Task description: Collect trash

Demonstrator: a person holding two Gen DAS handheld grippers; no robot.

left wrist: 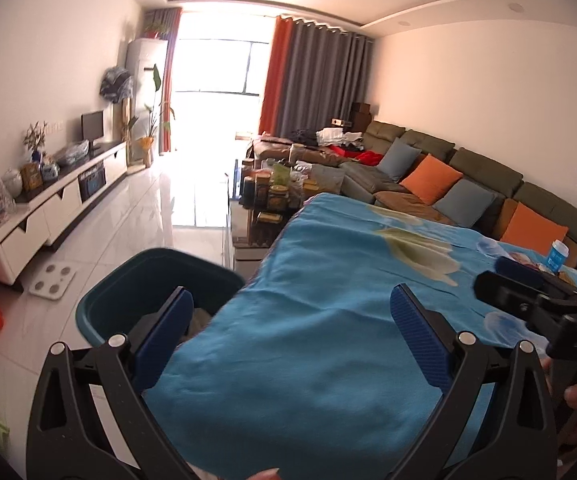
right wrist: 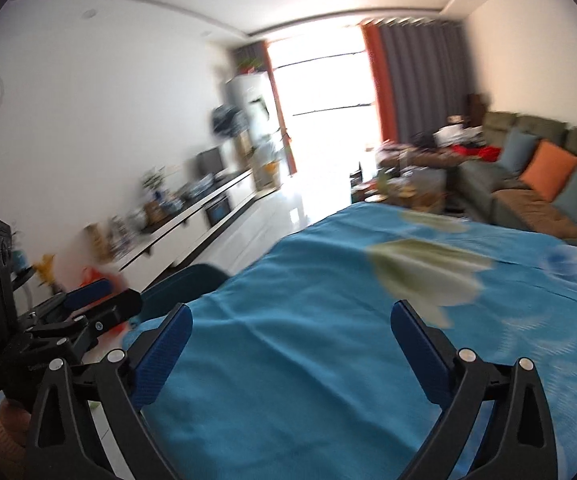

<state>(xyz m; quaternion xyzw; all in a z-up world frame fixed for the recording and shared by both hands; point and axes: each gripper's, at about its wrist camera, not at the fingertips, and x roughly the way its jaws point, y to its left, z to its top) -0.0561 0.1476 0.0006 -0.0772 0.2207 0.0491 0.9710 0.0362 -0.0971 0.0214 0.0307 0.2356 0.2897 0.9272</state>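
bin (left wrist: 136, 280) just left of left gripper (left wrist: 292, 320)

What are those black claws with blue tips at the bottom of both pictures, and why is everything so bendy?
They are grabbing tools that a person holds, one in each hand. A small camera sits on each tool and looks out along its two fingers, through a round lens that bends the room. One picture comes from the left gripper, the other from the right gripper, and each tool peeks into the other's picture. Both are open and hold nothing. Below them lies a blue cloth with pale flowers. At its far right end stand a blue and white cup and some small wrappers. Beside the cloth, on the floor, waits a dark green bin.
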